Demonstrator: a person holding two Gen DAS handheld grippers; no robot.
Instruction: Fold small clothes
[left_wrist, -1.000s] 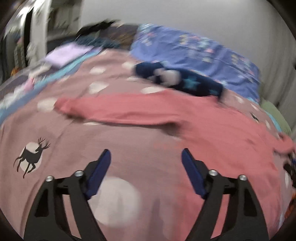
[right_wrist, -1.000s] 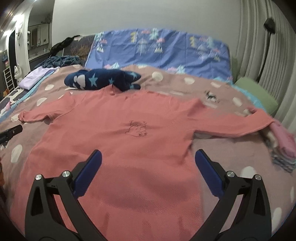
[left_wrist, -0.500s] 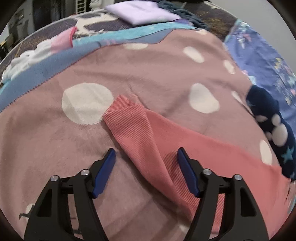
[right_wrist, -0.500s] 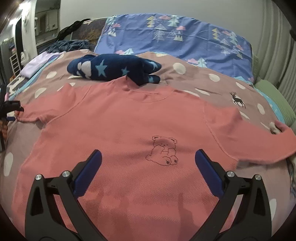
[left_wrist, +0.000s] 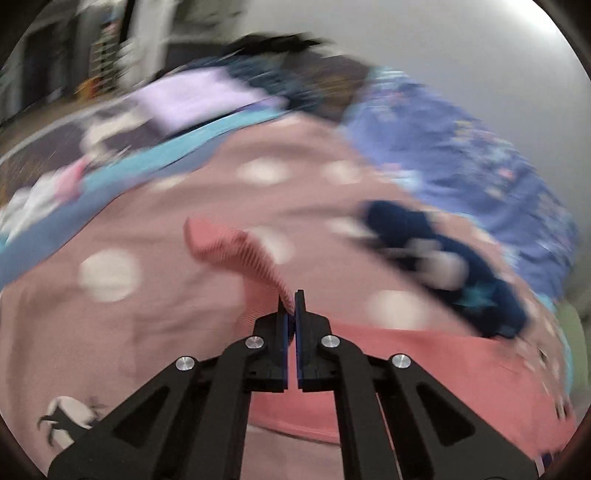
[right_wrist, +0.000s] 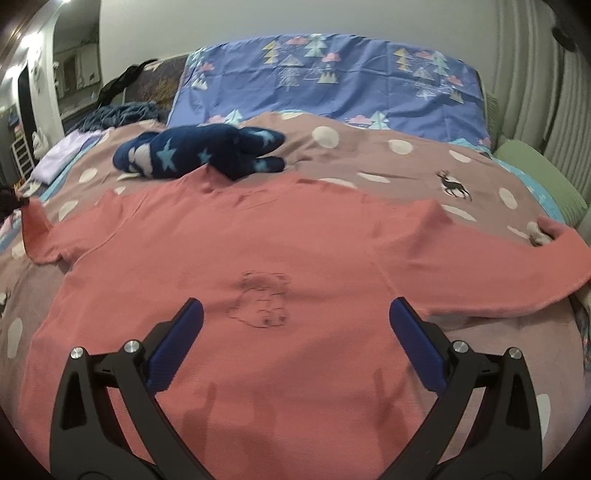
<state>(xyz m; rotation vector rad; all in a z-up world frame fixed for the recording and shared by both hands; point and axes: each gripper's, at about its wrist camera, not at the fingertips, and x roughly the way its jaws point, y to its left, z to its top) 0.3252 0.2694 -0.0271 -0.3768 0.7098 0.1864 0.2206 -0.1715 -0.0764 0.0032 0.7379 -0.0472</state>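
A small salmon-pink long-sleeved shirt (right_wrist: 229, 266) with a bear outline lies spread front up on the bed. My left gripper (left_wrist: 291, 306) is shut on its left sleeve (left_wrist: 240, 247) and holds the cuff end lifted off the blanket; that raised sleeve also shows in the right wrist view (right_wrist: 33, 225). My right gripper (right_wrist: 295, 332) is open and empty, hovering above the shirt's chest. The right sleeve (right_wrist: 517, 273) lies stretched out flat.
A pink dotted blanket (right_wrist: 369, 155) covers the bed. A navy star-patterned garment (right_wrist: 199, 155) lies just beyond the shirt's collar. A blue tree-print pillow (right_wrist: 332, 74) is behind. A lilac folded cloth (right_wrist: 59, 155) lies far left, a green cushion (right_wrist: 543, 177) far right.
My left gripper has closed on the shirt's left sleeve and lifted it. My right gripper has moved slightly closer over the chest and stays open.
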